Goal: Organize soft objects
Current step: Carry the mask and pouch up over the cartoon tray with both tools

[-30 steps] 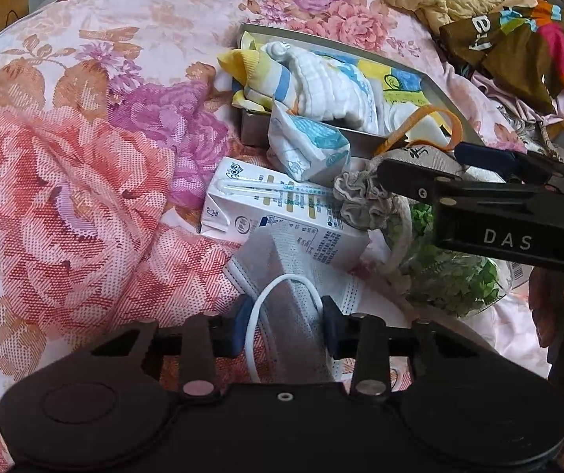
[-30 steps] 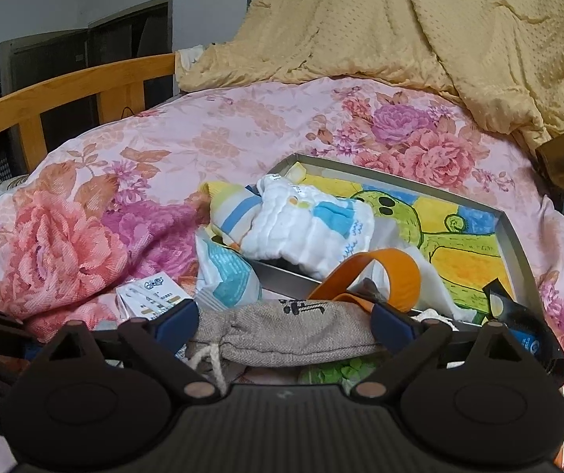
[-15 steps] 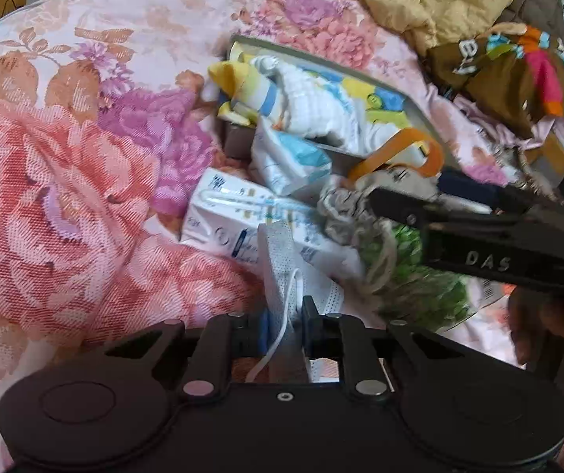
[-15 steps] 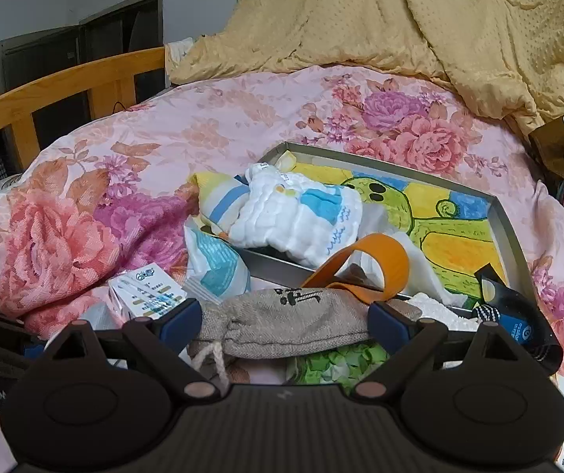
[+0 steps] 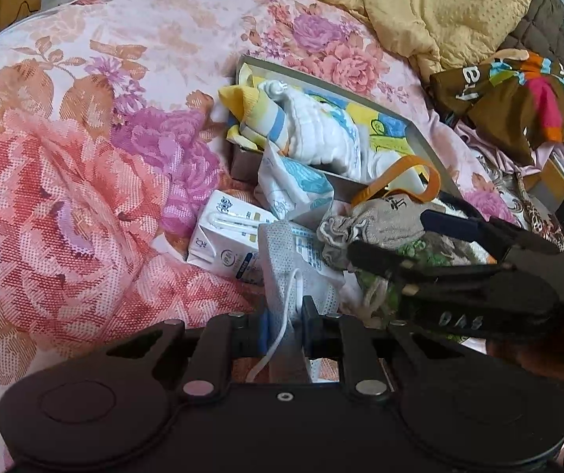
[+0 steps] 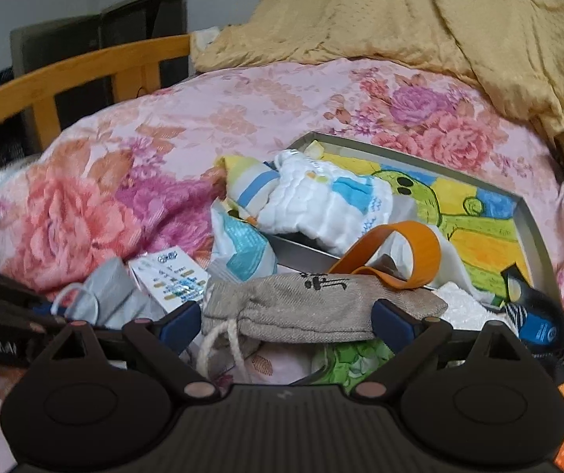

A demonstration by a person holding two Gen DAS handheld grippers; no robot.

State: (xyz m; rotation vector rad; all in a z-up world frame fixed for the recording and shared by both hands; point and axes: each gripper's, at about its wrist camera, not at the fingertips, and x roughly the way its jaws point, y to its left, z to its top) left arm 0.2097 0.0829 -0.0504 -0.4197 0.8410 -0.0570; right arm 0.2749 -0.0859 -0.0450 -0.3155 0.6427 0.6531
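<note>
Both wrist views sit low and close over the bed, looking toward its far end; each shows the tray [image 5: 412, 120] [image 6: 534, 232] and pouch [image 5: 384, 220] [image 6: 313, 303].

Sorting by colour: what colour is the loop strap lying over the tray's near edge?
Orange strap, plain with no pattern; it shows best in the right wrist view, above the grey pouch.

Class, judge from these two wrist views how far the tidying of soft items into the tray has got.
Done: a white padded cloth and striped fabric already lie in the tray. In hand: the left gripper is shut on the grey face mask; the right gripper straddles the beige drawstring pouch, jaws wide. Left: the pouch and mask remain outside the tray.
</note>
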